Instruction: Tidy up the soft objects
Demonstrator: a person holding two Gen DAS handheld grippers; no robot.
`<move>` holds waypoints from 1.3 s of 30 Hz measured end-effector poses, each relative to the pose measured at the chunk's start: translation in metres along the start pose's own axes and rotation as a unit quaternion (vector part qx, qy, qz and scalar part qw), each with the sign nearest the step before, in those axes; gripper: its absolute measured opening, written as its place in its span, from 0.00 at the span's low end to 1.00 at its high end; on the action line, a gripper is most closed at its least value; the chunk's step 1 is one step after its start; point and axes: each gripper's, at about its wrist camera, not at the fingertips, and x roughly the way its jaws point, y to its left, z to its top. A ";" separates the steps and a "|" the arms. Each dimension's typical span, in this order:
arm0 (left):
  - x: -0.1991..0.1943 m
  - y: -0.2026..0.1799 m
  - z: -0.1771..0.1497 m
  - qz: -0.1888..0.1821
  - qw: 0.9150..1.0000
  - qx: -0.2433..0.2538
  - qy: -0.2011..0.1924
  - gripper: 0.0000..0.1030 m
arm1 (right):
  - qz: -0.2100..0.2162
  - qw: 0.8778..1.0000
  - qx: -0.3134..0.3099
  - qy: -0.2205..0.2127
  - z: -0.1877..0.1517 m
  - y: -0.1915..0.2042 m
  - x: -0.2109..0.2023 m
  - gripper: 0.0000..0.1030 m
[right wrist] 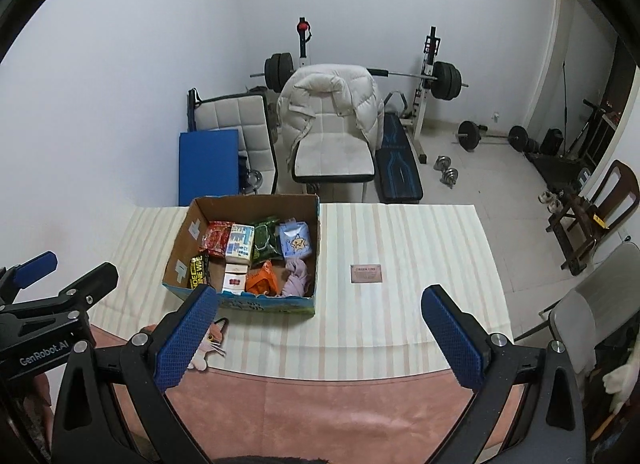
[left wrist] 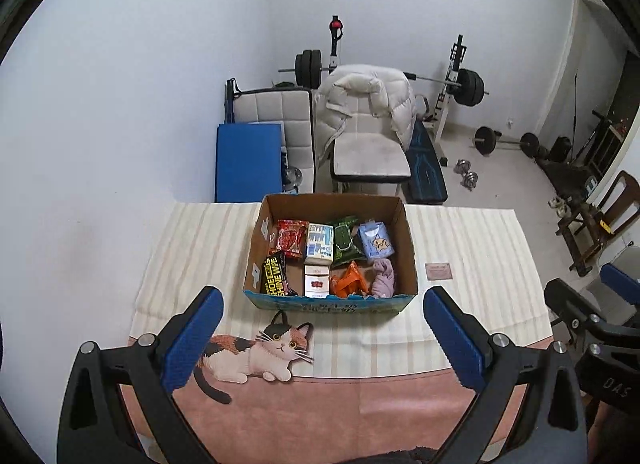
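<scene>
An open cardboard box [left wrist: 409,240] [right wrist: 176,256] stands on the striped tablecloth. It holds soft packs: a red snack bag [left wrist: 290,238], a white and blue tissue pack [left wrist: 319,244], a green pack [left wrist: 345,240], a light blue pack [left wrist: 375,239], a black wipes pack [left wrist: 274,274], a white and red pack [left wrist: 317,282], an orange bag [left wrist: 350,282] and a lilac cloth [left wrist: 383,274] [right wrist: 296,278]. My left gripper [left wrist: 323,334] hovers open in front of the box, holding nothing. My right gripper [right wrist: 320,334] is open too, to the box's right front.
A cat picture [left wrist: 256,352] is printed on the cloth near the front edge. A small card [right wrist: 366,273] lies right of the box. Beyond the table [right wrist: 440,232] stand a white chair with a padded jacket [left wrist: 368,104], a blue mat [left wrist: 246,160] and a weight bench with barbells [left wrist: 466,84].
</scene>
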 end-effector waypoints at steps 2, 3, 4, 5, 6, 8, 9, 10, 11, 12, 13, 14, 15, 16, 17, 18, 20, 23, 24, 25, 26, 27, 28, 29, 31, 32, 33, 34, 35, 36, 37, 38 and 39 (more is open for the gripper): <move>-0.005 0.001 0.000 0.003 1.000 -0.001 -0.008 1.00 | 0.000 1.000 0.002 -0.002 -0.001 -0.001 -0.005 1.00; -0.007 0.001 -0.001 0.005 1.000 -0.002 -0.010 1.00 | 0.000 1.000 0.001 -0.002 -0.002 -0.001 -0.006 1.00; -0.008 0.001 -0.002 0.007 1.000 -0.002 -0.012 1.00 | -0.001 1.000 0.003 -0.002 -0.002 -0.001 -0.008 1.00; -0.009 0.001 -0.003 0.009 1.000 -0.003 -0.012 1.00 | -0.001 1.000 0.003 -0.003 -0.002 -0.002 -0.010 1.00; -0.009 0.002 -0.004 0.009 1.000 -0.004 -0.011 1.00 | -0.002 1.000 0.004 -0.003 -0.002 -0.001 -0.011 1.00; -0.008 0.002 -0.006 0.008 1.000 -0.006 -0.008 1.00 | -0.001 1.000 0.004 -0.005 -0.003 -0.002 -0.014 1.00; -0.008 0.002 -0.007 0.009 1.000 -0.007 -0.007 1.00 | -0.002 1.000 0.003 -0.006 -0.002 -0.002 -0.014 1.00; -0.009 0.002 -0.008 0.010 1.000 -0.008 -0.007 1.00 | -0.002 1.000 0.004 -0.006 -0.001 -0.002 -0.014 1.00; -0.009 0.003 -0.008 0.010 1.000 -0.008 -0.006 1.00 | -0.002 1.000 0.004 -0.007 -0.001 -0.002 -0.016 1.00; -0.010 0.003 -0.008 0.010 1.000 -0.008 -0.006 1.00 | -0.003 1.000 0.005 -0.007 -0.001 -0.001 -0.016 1.00; -0.010 0.004 -0.008 0.010 1.000 -0.009 -0.007 1.00 | -0.003 1.000 0.004 -0.008 -0.002 -0.002 -0.016 1.00; -0.010 0.003 -0.008 0.010 1.000 -0.008 -0.008 1.00 | -0.003 1.000 0.004 -0.008 0.000 -0.001 -0.016 1.00; -0.009 0.003 -0.007 0.010 1.000 -0.008 -0.008 1.00 | -0.004 1.000 0.004 -0.009 0.001 -0.001 -0.016 1.00; -0.010 0.003 -0.008 0.011 1.000 -0.009 -0.009 1.00 | -0.005 1.000 0.006 -0.009 0.001 -0.001 -0.017 1.00; -0.010 0.004 -0.008 0.010 1.000 -0.010 -0.009 1.00 | -0.004 1.000 0.006 -0.009 0.002 -0.001 -0.018 1.00; -0.011 0.004 -0.009 0.009 1.000 -0.010 -0.009 1.00 | -0.005 1.000 0.006 -0.009 0.001 -0.001 -0.019 1.00; -0.012 0.004 -0.010 0.008 1.000 -0.012 -0.009 1.00 | -0.008 1.000 0.005 -0.011 0.002 0.000 -0.021 1.00; -0.015 0.004 -0.011 0.010 1.000 -0.012 -0.010 1.00 | -0.009 1.000 0.006 -0.012 0.003 -0.001 -0.023 1.00; -0.016 0.004 -0.011 0.008 1.000 -0.011 -0.009 1.00 | -0.010 1.000 0.007 -0.013 0.004 -0.001 -0.024 1.00; -0.015 0.004 -0.011 0.007 1.000 -0.012 -0.008 1.00 | -0.010 1.000 0.008 -0.013 0.004 -0.002 -0.024 1.00; -0.015 0.003 -0.011 0.007 1.000 -0.012 -0.006 1.00 | -0.012 1.000 0.008 -0.014 0.005 -0.002 -0.025 1.00; -0.015 0.002 -0.012 0.007 1.000 -0.013 -0.007 1.00 | -0.014 1.000 0.008 -0.016 0.005 -0.002 -0.026 1.00; -0.014 0.002 -0.011 0.007 1.000 -0.012 -0.007 1.00 | -0.017 1.000 0.008 -0.017 0.005 -0.003 -0.027 1.00; -0.015 0.002 -0.012 0.007 1.000 -0.011 -0.007 1.00 | -0.018 1.000 0.007 -0.019 0.005 -0.003 -0.028 1.00; -0.014 0.000 -0.012 0.006 1.000 -0.009 -0.007 1.00 | -0.019 1.000 0.008 -0.020 0.005 -0.003 -0.029 1.00; -0.014 0.000 -0.012 0.005 1.000 -0.008 -0.006 1.00 | -0.018 1.000 0.008 -0.020 0.005 -0.003 -0.030 1.00; -0.014 -0.001 -0.012 0.005 1.000 -0.007 -0.006 1.00 | -0.019 1.000 0.007 -0.020 0.005 -0.003 -0.030 1.00; -0.014 -0.001 -0.012 0.005 1.000 -0.007 -0.006 1.00 | -0.019 1.000 0.007 -0.020 0.005 -0.003 -0.030 1.00; -0.014 -0.001 -0.012 0.005 1.000 -0.007 -0.007 1.00 | -0.018 1.000 0.007 -0.020 0.005 -0.003 -0.031 1.00; -0.014 -0.001 -0.012 0.005 1.000 -0.006 -0.006 1.00 | -0.018 1.000 0.007 -0.020 0.004 -0.003 -0.031 1.00; -0.014 -0.001 -0.012 0.005 1.000 -0.006 -0.007 1.00 | -0.018 1.000 0.007 -0.020 0.004 -0.003 -0.032 1.00; -0.014 -0.001 -0.012 0.007 1.000 -0.007 -0.008 1.00 | -0.019 1.000 0.007 -0.021 0.004 -0.003 -0.033 1.00; -0.015 -0.001 -0.012 0.007 1.000 -0.007 -0.009 1.00 | -0.019 1.000 0.007 -0.021 0.005 -0.003 -0.033 1.00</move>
